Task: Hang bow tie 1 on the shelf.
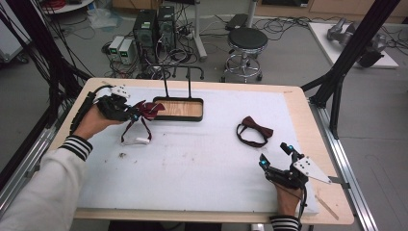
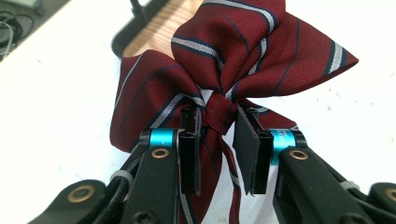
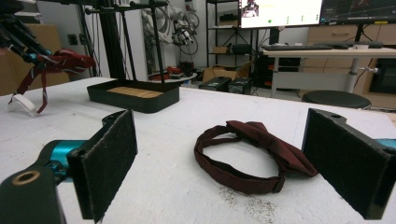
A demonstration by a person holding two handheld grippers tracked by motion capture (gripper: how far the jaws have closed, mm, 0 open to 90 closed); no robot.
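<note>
Quickly, per item:
Left gripper (image 1: 131, 113): was at 10 o'clock on the table (image 1: 192, 159), jaws pinching the knot of the striped bow tie (image 2: 224, 65); pads sat either side of the centre band, wings fanned out past the tips.
Striped bow tie position: was lifted off the surface, wings just beside the left end of the black tray (image 1: 179, 115); its strap and white clasp (image 1: 140, 140) hung down toward the table.
Right gripper (image 1: 275, 155): was at 5 o'clock, jaws spread wide, nothing between them.
Plain bow tie (image 3: 254, 149): was lying flat at about 3 o'clock, strap looped, near the right gripper but apart from it, straight ahead of its jaws.
Step, judged: looked like carrying the striped tie over to the tray.
How to do it well: keep the pinch on the knot, not a wing, so the tie stayed level; lift high enough for the dangling strap to clear the tray wall; avoid the two upright posts (image 1: 177, 82); release once the strap was inside.
Risk: strap could catch on the rim.
</note>
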